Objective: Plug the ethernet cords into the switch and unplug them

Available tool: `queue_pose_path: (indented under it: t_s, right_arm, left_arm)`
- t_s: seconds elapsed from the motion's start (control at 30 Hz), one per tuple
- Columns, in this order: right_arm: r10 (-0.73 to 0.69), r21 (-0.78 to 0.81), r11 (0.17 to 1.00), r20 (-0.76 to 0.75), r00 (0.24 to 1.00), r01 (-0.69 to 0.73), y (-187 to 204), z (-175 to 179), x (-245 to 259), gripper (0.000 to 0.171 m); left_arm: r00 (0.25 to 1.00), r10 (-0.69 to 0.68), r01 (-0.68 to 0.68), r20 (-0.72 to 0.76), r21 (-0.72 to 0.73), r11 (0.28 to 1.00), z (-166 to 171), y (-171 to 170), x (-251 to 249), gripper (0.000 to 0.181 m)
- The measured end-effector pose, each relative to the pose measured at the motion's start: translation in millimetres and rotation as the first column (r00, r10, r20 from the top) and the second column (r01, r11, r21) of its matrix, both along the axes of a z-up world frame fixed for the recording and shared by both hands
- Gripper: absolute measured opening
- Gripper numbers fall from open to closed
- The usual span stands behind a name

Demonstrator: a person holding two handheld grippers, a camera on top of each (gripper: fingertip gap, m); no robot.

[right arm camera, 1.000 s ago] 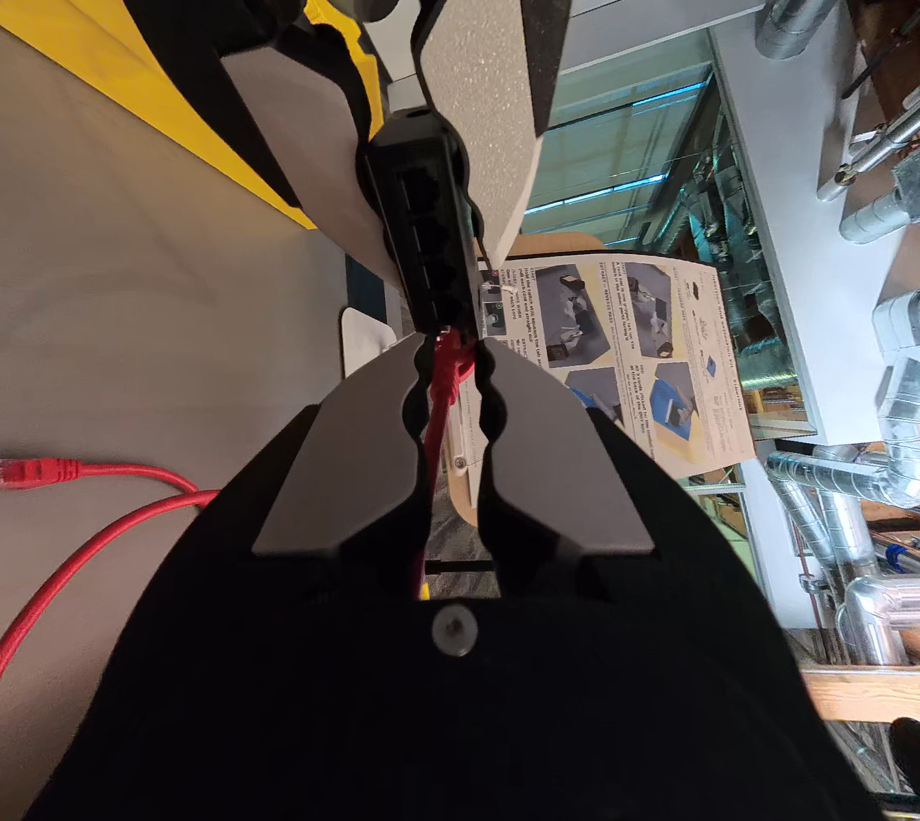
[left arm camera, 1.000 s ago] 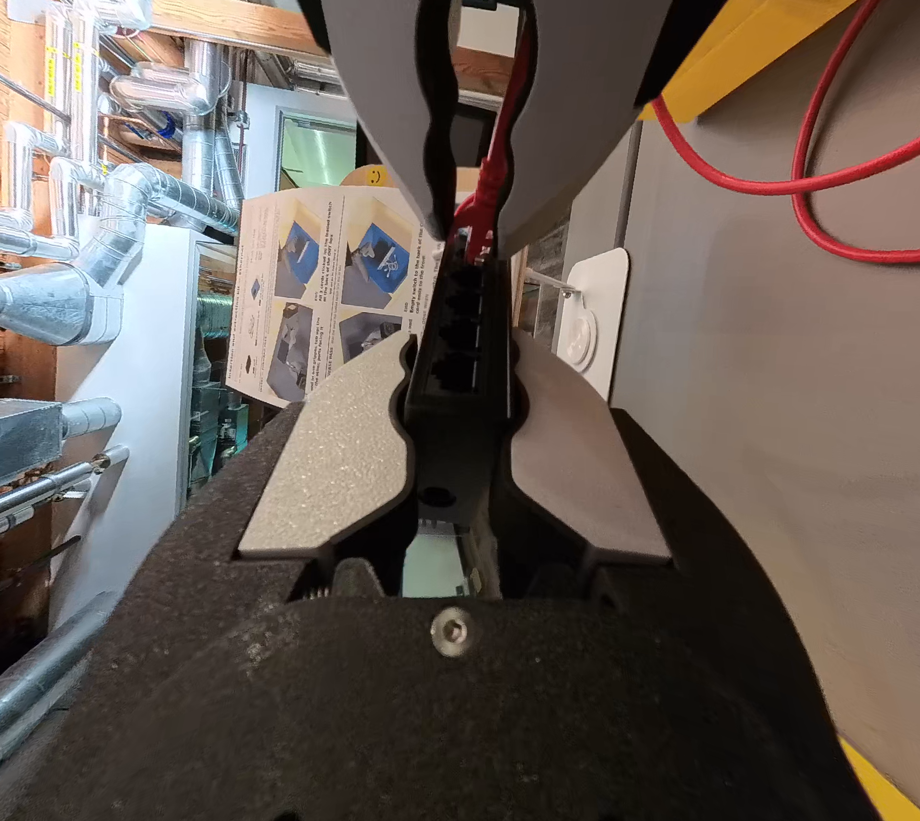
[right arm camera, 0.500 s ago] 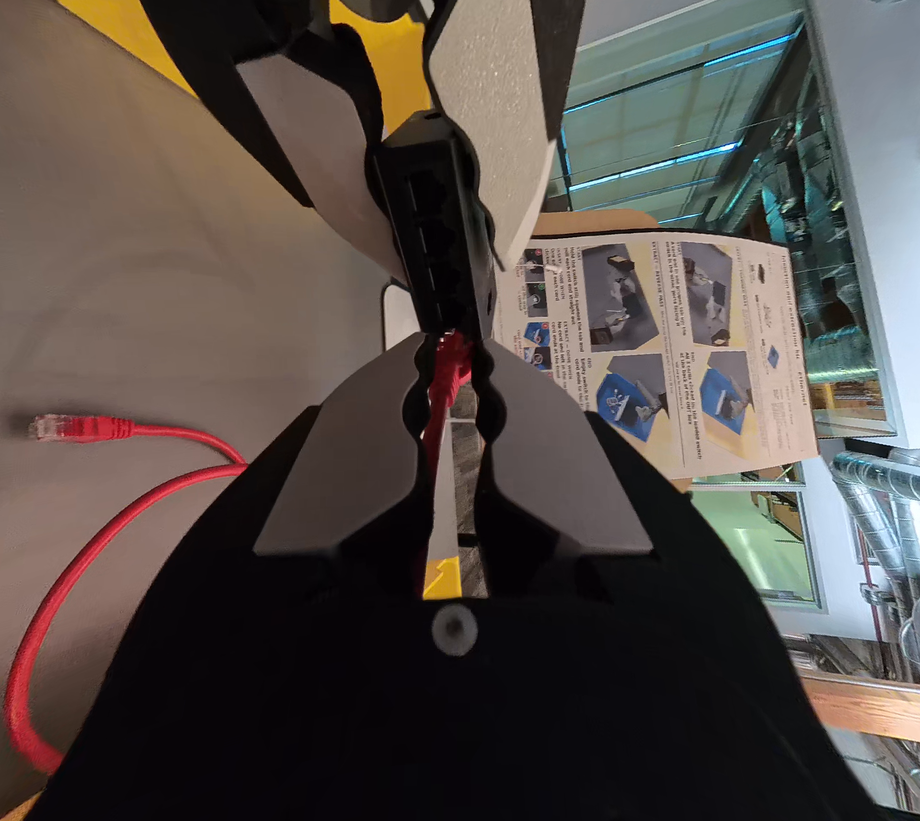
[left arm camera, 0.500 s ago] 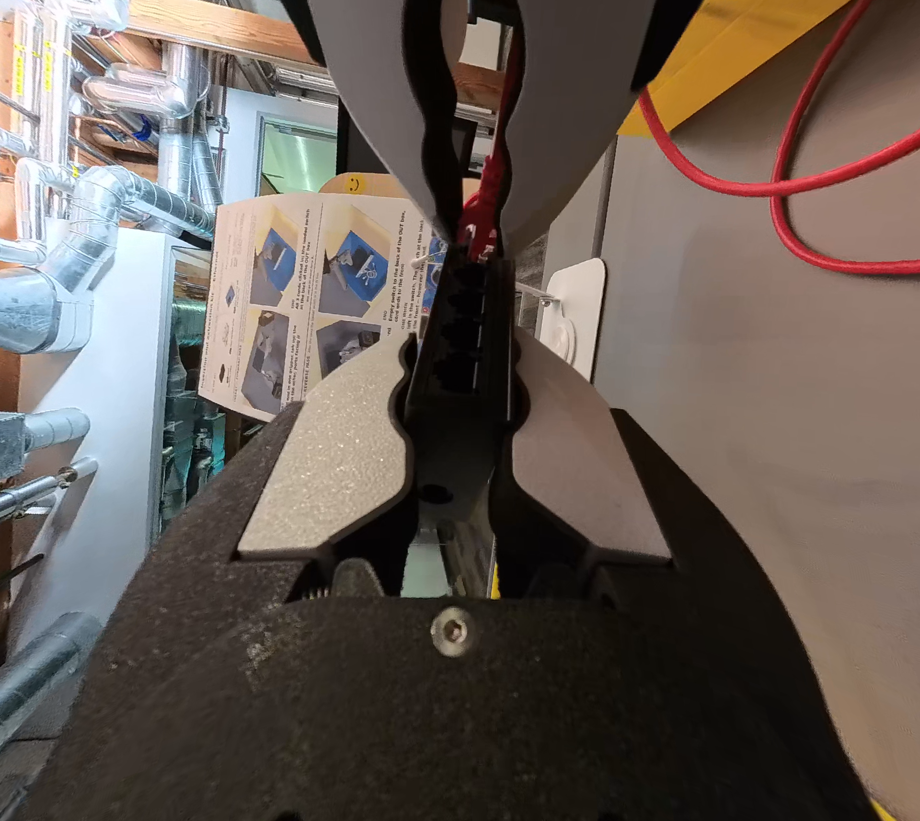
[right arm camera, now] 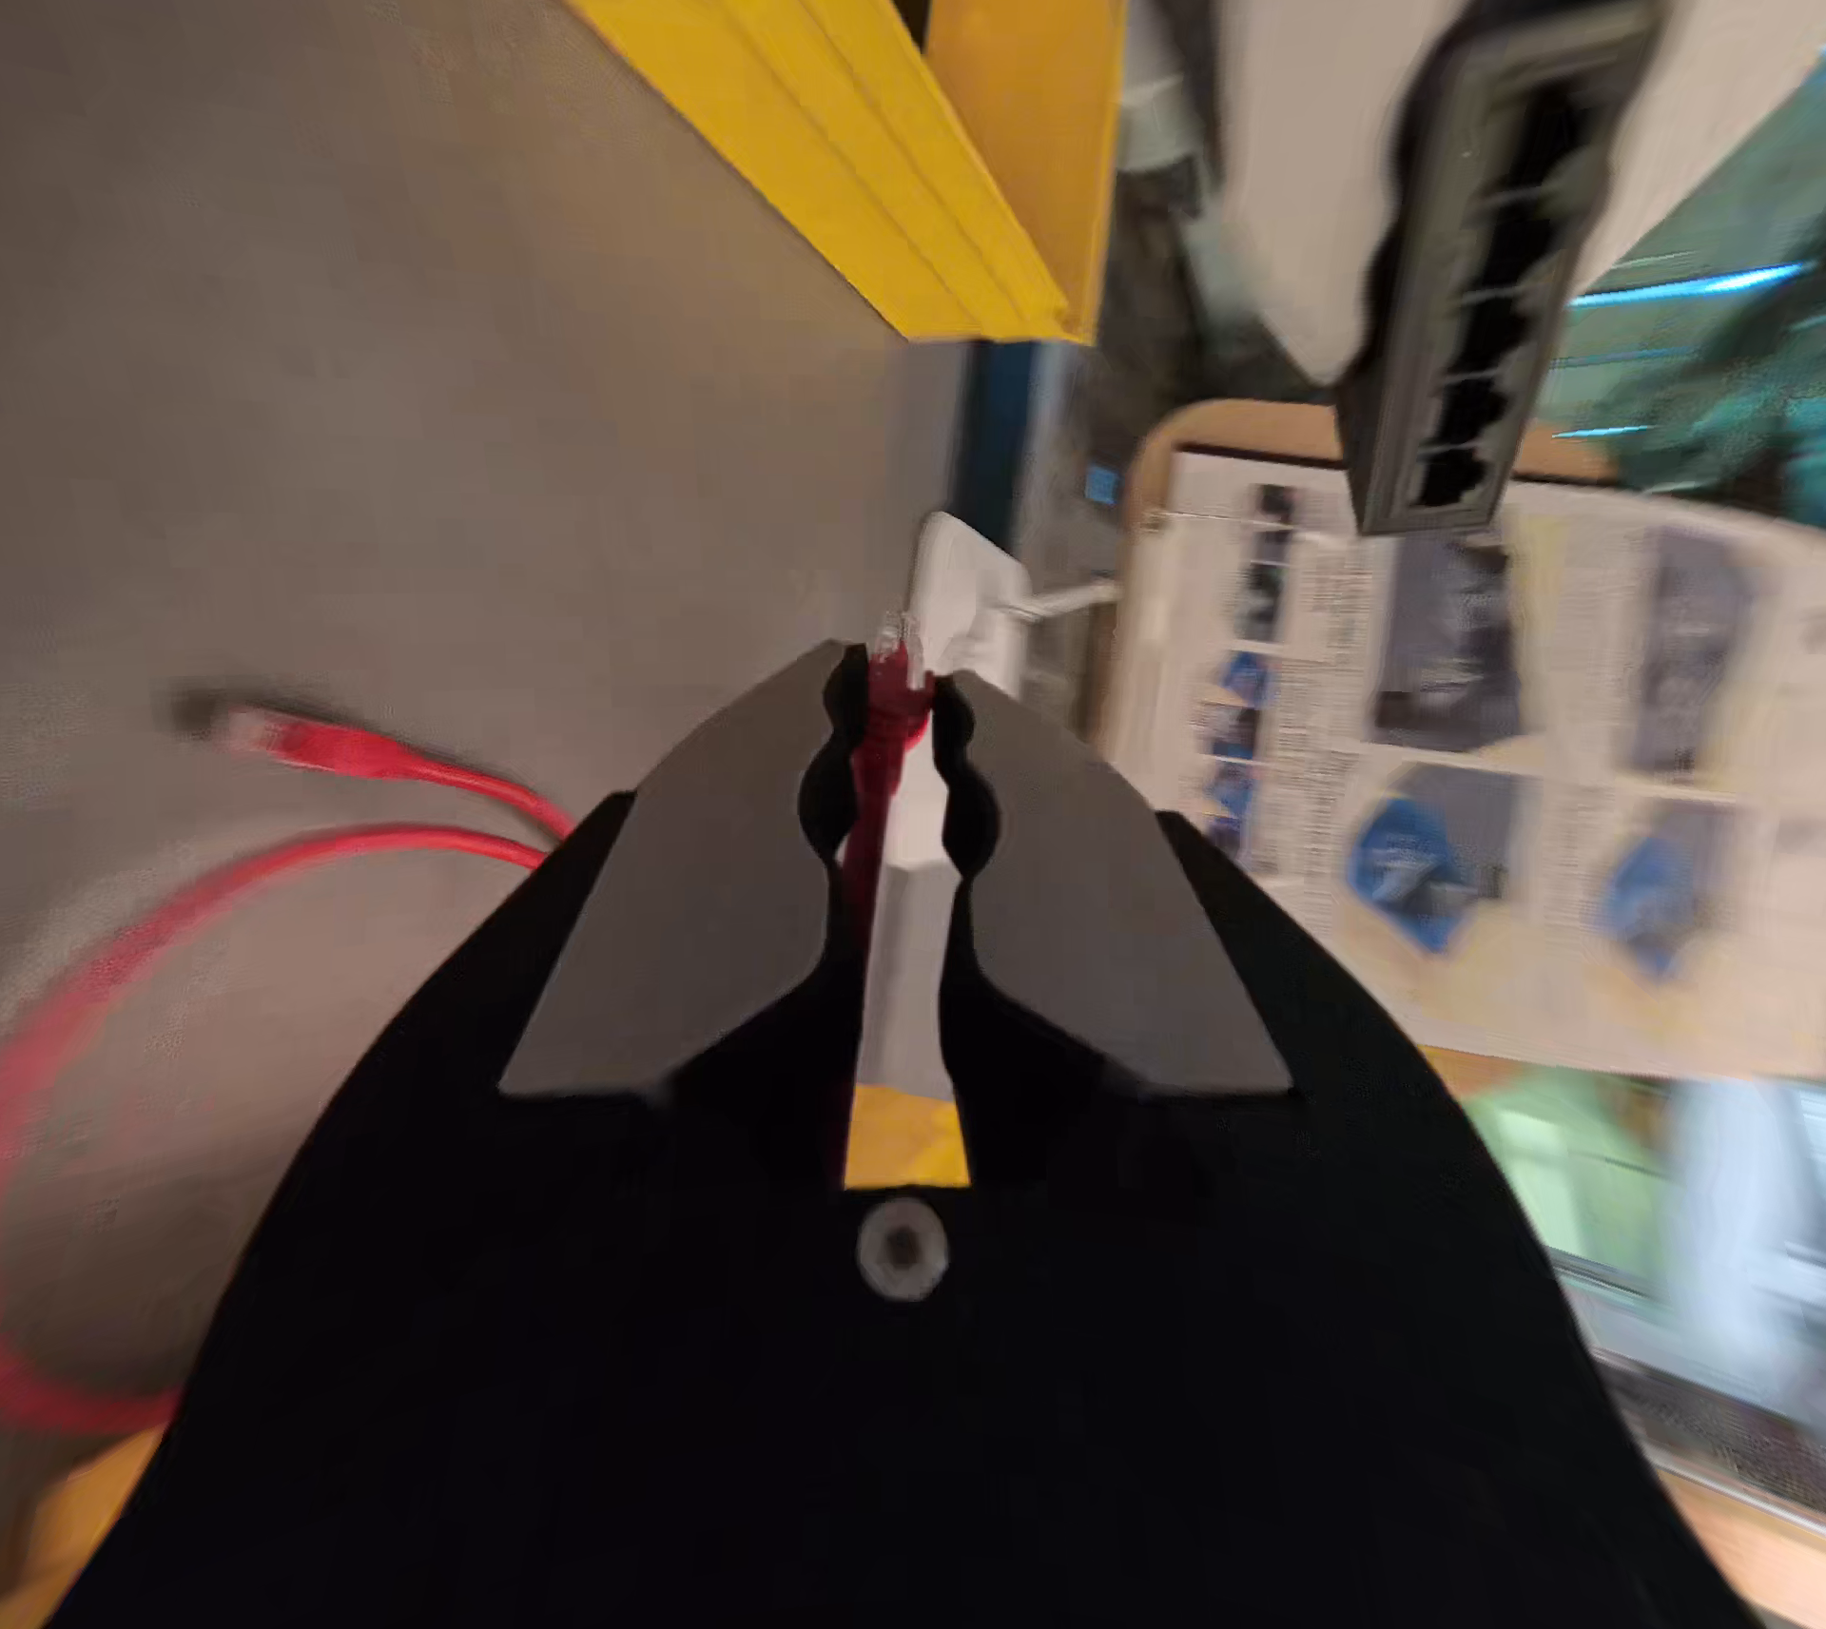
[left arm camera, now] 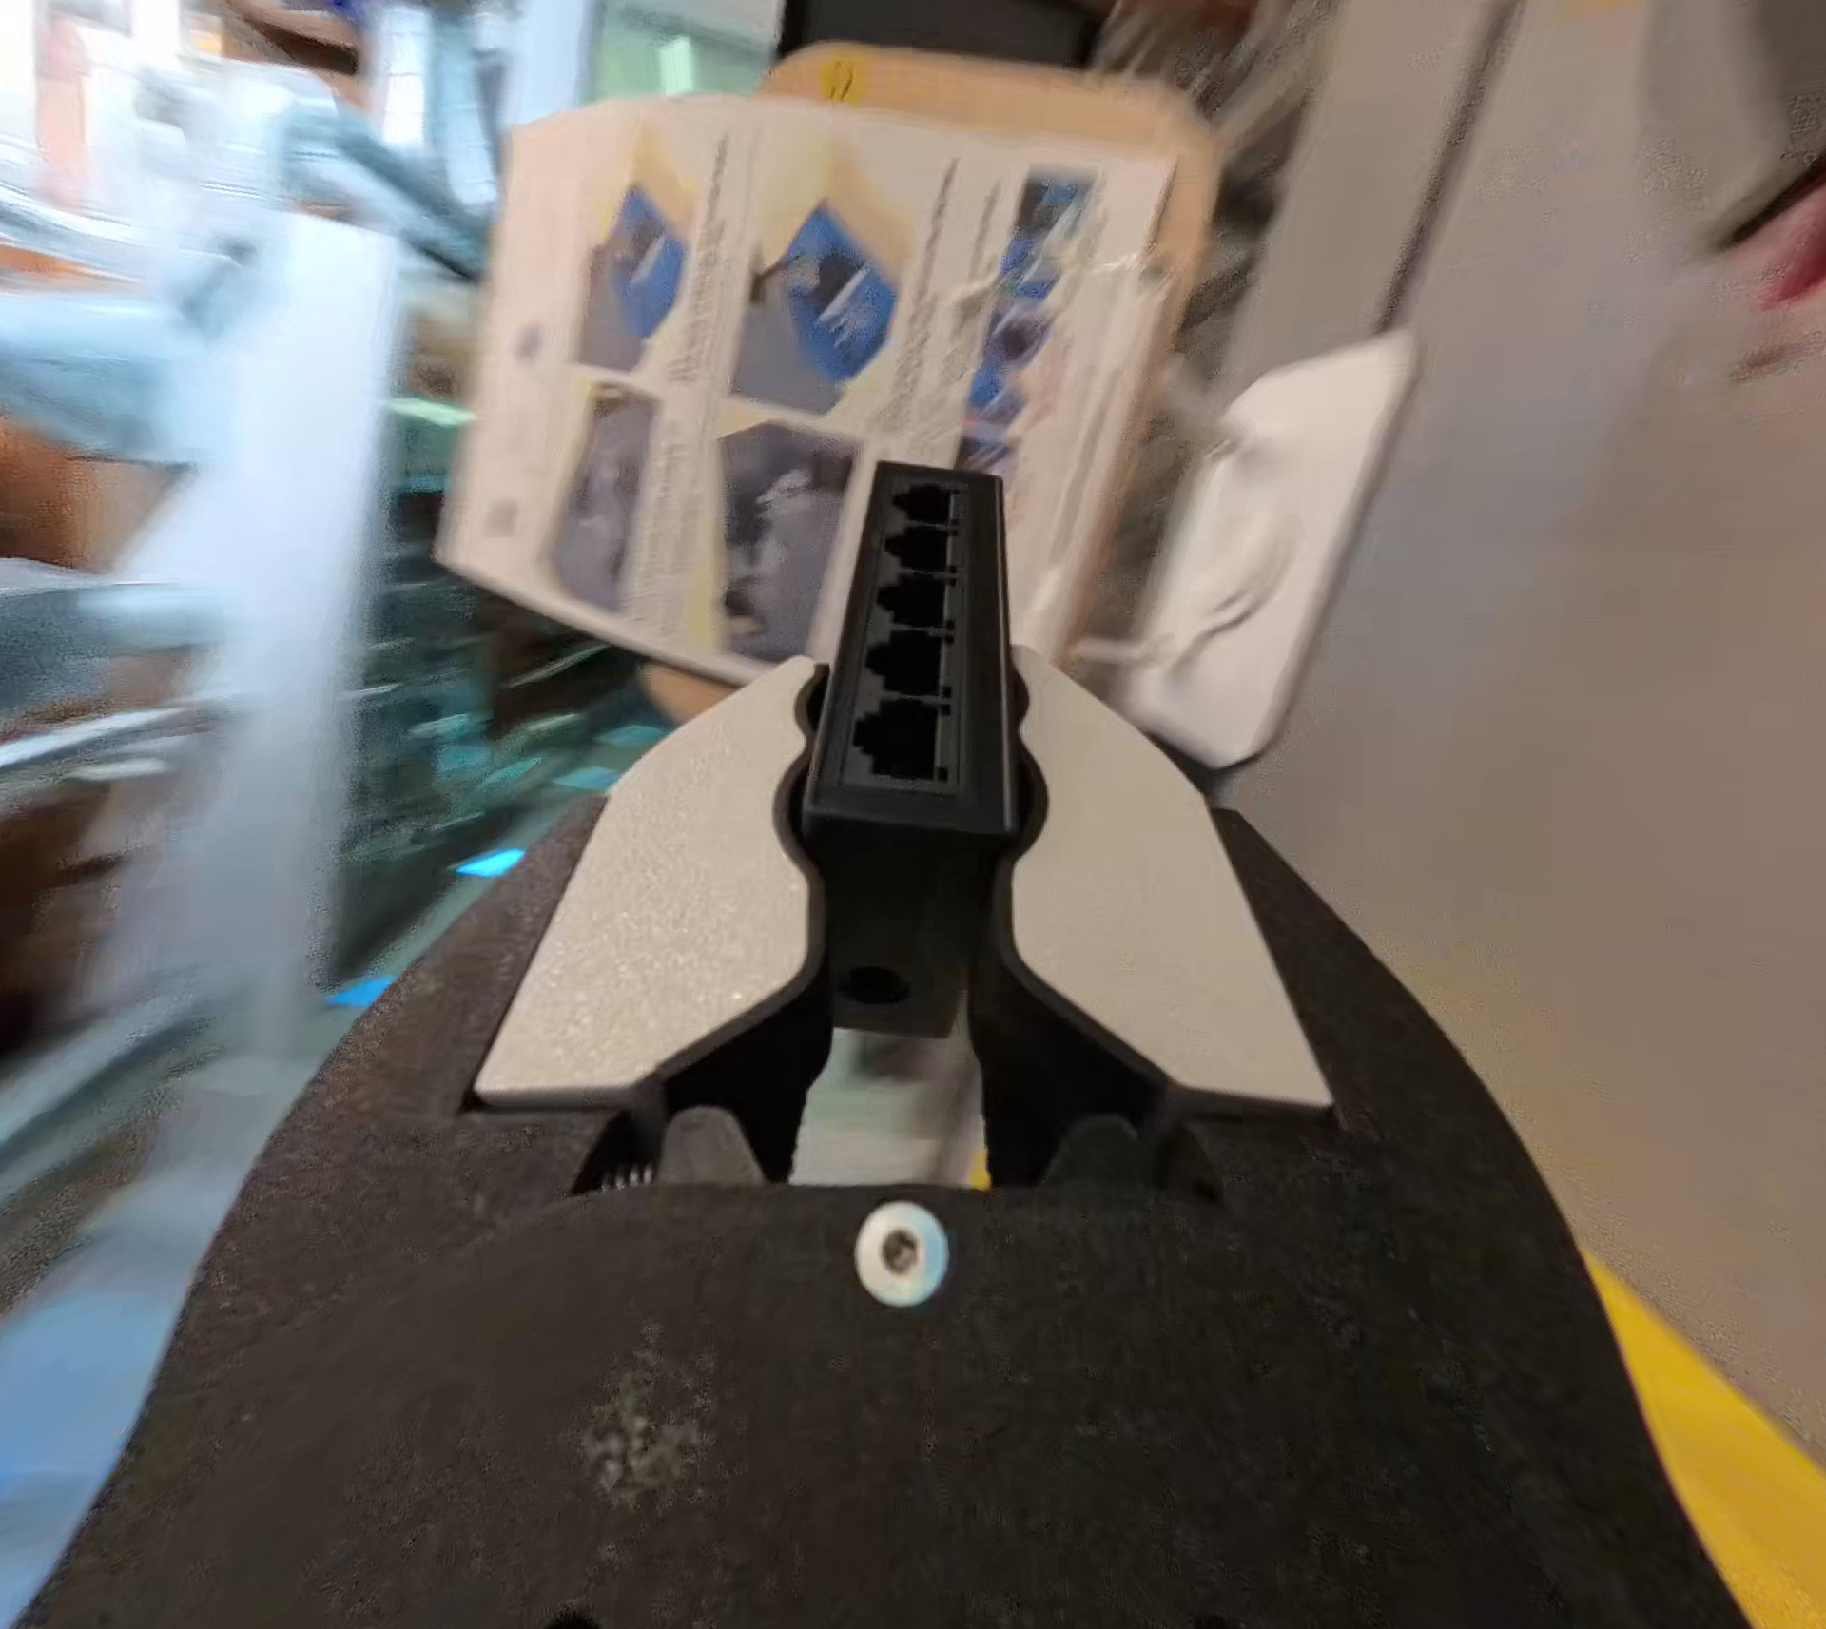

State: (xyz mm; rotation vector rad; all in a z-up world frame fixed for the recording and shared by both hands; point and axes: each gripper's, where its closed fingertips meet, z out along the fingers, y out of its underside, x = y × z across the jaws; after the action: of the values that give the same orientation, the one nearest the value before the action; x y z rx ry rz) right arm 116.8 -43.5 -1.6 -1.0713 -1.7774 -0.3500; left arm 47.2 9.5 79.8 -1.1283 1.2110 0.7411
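My left gripper [left arm camera: 914, 692] is shut on a black switch [left arm camera: 914, 643], held in the air with its row of several ports facing me; all ports are empty. My right gripper [right arm camera: 889, 673] is shut on a red ethernet cord [right arm camera: 884, 752] just behind its clear plug [right arm camera: 899, 633], which sticks out past the fingertips. In the right wrist view the switch [right arm camera: 1482, 297] is up at the right, apart from the plug. The cord's other plug end [right arm camera: 296, 737] lies on the grey table [right arm camera: 395, 297]. Both views are motion-blurred.
A printed instruction sheet [left arm camera: 790, 396] stands behind on a cardboard backing. A white plate-like holder [left arm camera: 1275, 554] sits on the table by it. A yellow box [right arm camera: 889, 50] stands at the table's far side. Pipes and shelving fill the background.
The red plug has come out of the switch's end port. The two grippers have moved apart; the right gripper is no longer over the switch in the left wrist view.
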Motion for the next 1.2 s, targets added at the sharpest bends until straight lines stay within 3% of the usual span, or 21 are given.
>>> queue_pose_path:
  t_s: [0.03,0.1,0.23,0.33,0.43,0.5,0.6,0.73,0.8,0.93,1.2]
  right_arm:
    - [-0.013,0.087,0.996,0.025,1.0,0.01,7,1,-2,0.015]
    - [-0.005,0.004,1.0,-0.024,1.0,0.005,4,5,-5,0.015]
    - [-0.099,-0.038,0.995,-0.126,0.987,0.095,21,33,35,0.015]
    - [-0.185,0.005,0.981,-0.303,0.935,0.196,32,85,89,0.015]
    - [-0.207,0.129,0.941,-0.509,0.835,0.312,22,149,151,0.015]
    - [-0.229,0.166,0.909,-0.57,0.789,0.383,14,170,188,0.015]
    - [-0.316,0.029,0.926,-0.483,0.817,0.376,15,144,217,0.014]
    - [-0.457,-0.063,0.872,-0.46,0.762,0.485,51,114,256,0.015]
    - [-0.424,-0.038,0.875,-0.538,0.729,0.482,54,126,258,0.015]
    - [-0.288,0.057,0.913,-0.614,0.735,0.405,33,165,229,0.015]
    - [-0.353,0.115,0.904,-0.347,0.869,0.413,68,243,173,0.014]
  left_arm:
    - [0.994,-0.081,0.087,0.068,-0.09,0.992,5,-9,-1,0.031]
    - [0.997,-0.068,0.067,0.045,0.029,0.997,26,-19,-8,0.031]
    - [0.997,-0.08,0.08,-0.007,-0.034,0.996,12,-18,0,0.031]
    - [0.992,-0.036,0.028,-0.123,-0.067,0.997,-9,-11,3,0.031]
    - [0.983,-0.031,0.022,-0.181,-0.049,0.999,-19,-9,12,0.031]
    - [0.983,-0.042,0.031,-0.178,-0.063,0.997,-22,-10,16,0.031]
    - [0.983,-0.036,0.026,-0.178,-0.058,0.998,-21,-10,16,0.031]
    - [0.983,-0.017,0.006,-0.183,-0.06,0.998,-20,-9,12,0.031]
    - [0.982,-0.018,0.007,-0.187,-0.062,0.998,-21,-9,13,0.031]
    - [0.982,-0.019,0.003,-0.19,-0.086,0.996,-25,-8,13,0.031]
    - [0.982,-0.016,-0.003,-0.187,-0.101,0.995,-23,-11,12,0.032]
